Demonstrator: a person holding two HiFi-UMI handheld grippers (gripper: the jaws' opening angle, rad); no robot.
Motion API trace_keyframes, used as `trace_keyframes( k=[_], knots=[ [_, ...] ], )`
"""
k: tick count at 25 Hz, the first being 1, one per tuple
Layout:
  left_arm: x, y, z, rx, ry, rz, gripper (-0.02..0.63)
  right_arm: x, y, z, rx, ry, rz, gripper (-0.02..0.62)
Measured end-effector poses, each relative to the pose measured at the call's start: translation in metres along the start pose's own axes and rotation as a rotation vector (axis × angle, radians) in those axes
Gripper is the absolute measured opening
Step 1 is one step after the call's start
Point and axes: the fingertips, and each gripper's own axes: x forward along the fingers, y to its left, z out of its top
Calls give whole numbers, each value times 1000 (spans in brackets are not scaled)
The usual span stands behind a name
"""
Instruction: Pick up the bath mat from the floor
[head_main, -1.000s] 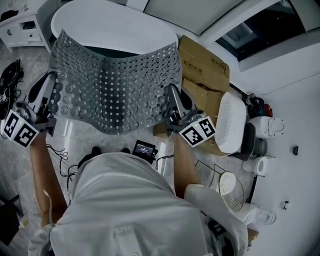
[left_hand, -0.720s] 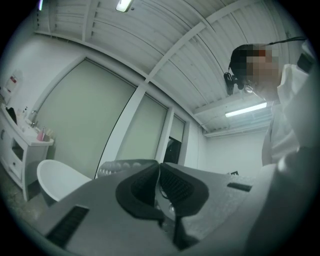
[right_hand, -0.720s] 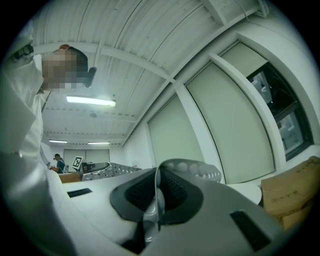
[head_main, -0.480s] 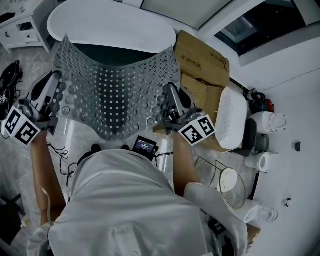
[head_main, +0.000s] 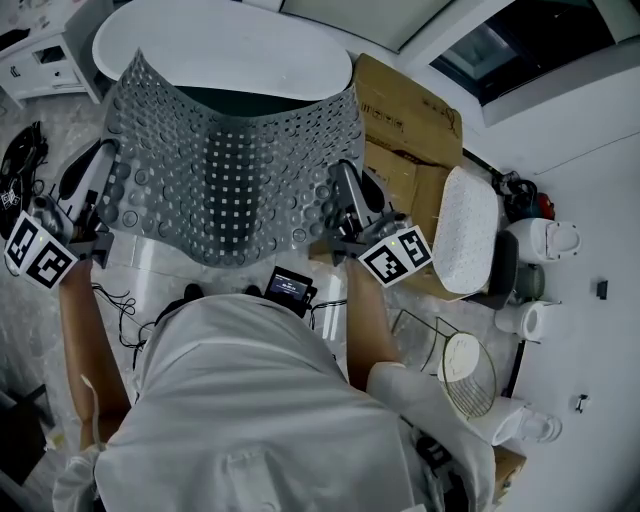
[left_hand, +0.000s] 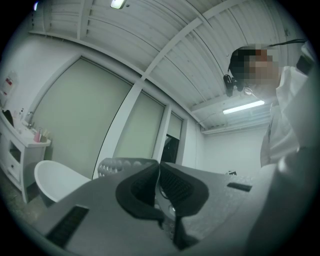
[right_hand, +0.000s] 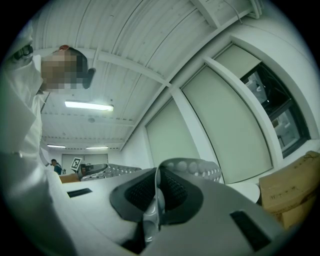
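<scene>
The grey perforated bath mat (head_main: 225, 170) hangs spread in the air between both grippers, in front of the person's chest and above the white bathtub (head_main: 220, 50). My left gripper (head_main: 100, 200) is shut on the mat's left edge; in the left gripper view a strip of mat (left_hand: 122, 165) shows beside the closed jaws (left_hand: 160, 182). My right gripper (head_main: 340, 205) is shut on the right edge, with the mat's rim (right_hand: 192, 167) pinched between its pads (right_hand: 172, 192). The mat sags in the middle.
Cardboard boxes (head_main: 405, 130) lie right of the tub, with a white cushioned stool (head_main: 465, 230) beside them. A wire basket (head_main: 450, 365) and white toilets (head_main: 540, 240) stand at the right. A white cabinet (head_main: 45, 55) is at the far left; cables (head_main: 20, 160) lie on the floor.
The mat has risen slightly and its top edge now covers more of the tub. Both grippers keep their hold and have barely shifted.
</scene>
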Motion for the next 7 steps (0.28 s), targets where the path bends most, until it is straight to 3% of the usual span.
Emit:
trace_keyframes(
  k=[7],
  knots=[
    [4,2,-1,-14,11,7,14,3,-6,0,32,-11,9,35]
  ],
)
